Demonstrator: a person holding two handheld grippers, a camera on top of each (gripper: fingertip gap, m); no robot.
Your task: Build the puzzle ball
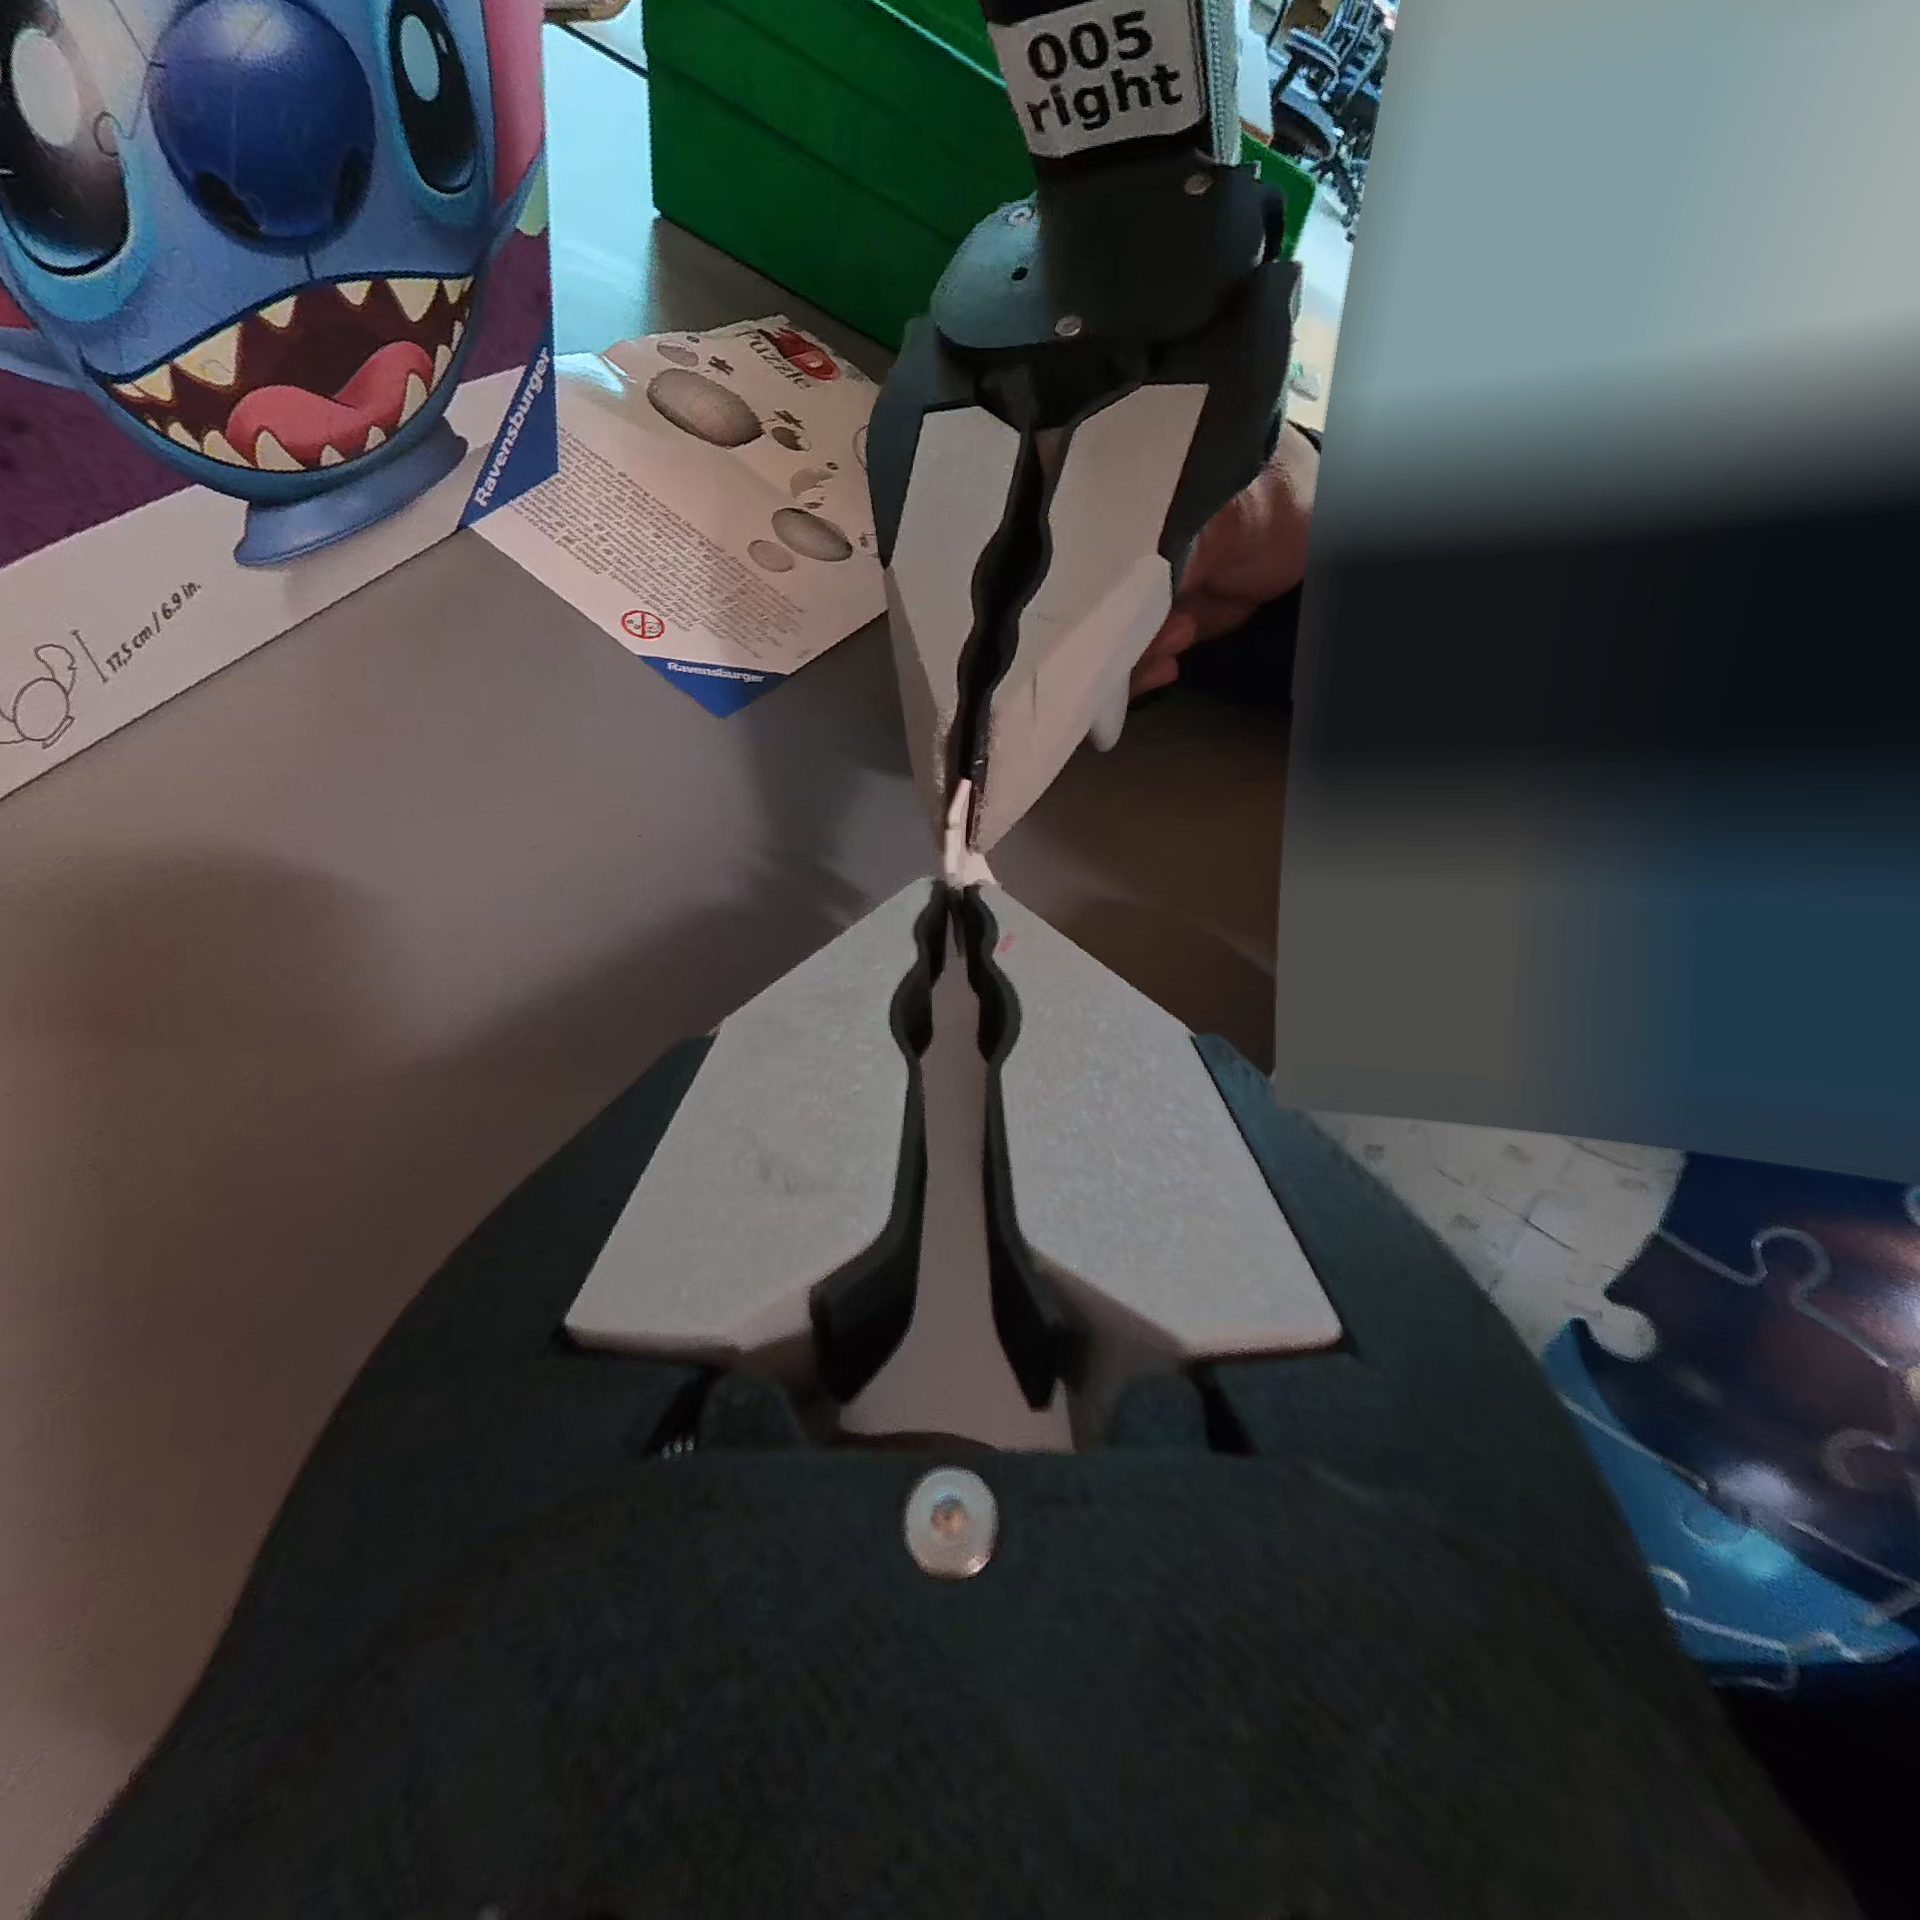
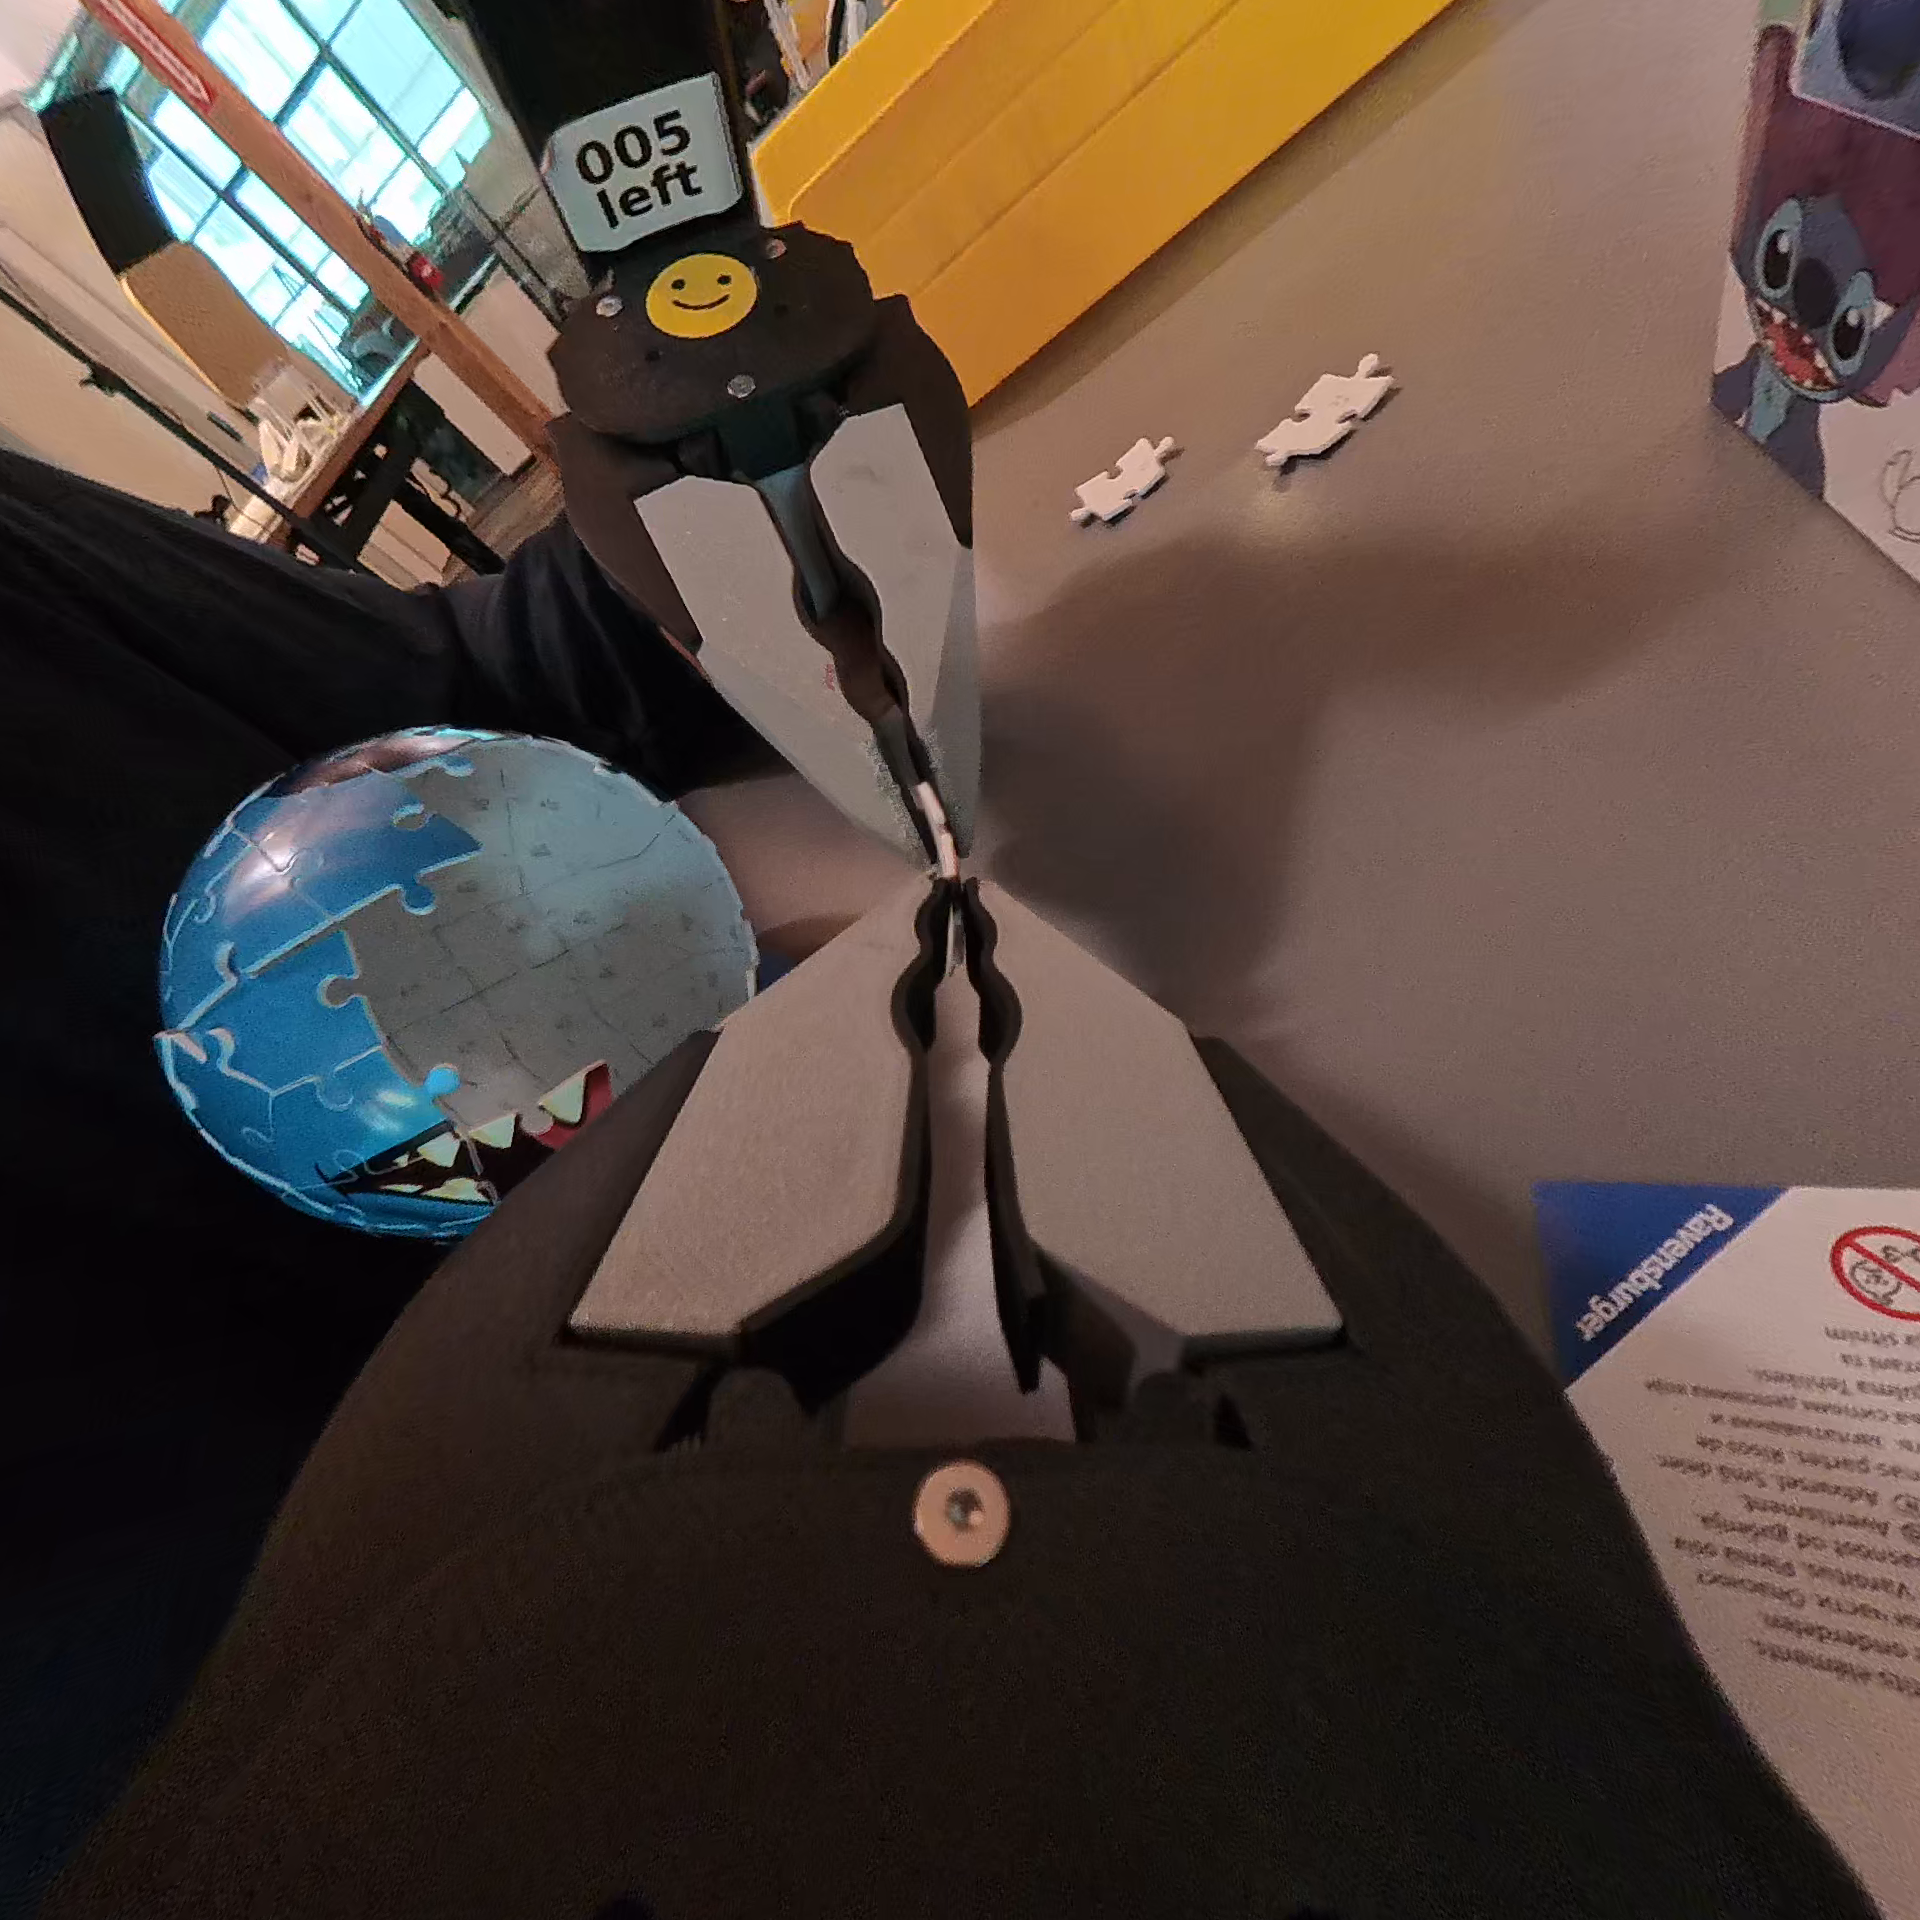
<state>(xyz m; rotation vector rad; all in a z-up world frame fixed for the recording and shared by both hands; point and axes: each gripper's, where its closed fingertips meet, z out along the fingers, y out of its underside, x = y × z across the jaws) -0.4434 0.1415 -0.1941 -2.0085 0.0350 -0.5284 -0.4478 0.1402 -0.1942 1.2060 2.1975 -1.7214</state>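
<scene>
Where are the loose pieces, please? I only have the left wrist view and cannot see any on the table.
Observer: One loose piece and a larger joined piece lie white side up on the grey table, near a yellow bin.
Operator: Thank you. How much of the ball is covered?
Observer: The puzzle ball has blue pieces on its left side and teeth at the bottom. A wide grey patch of shell is bare.
Operator: Does the left gripper have a piece?
Observer: Yes. The left gripper pinches a small white puzzle piece tip to tip with the right gripper, which appears shut on it too.
</scene>
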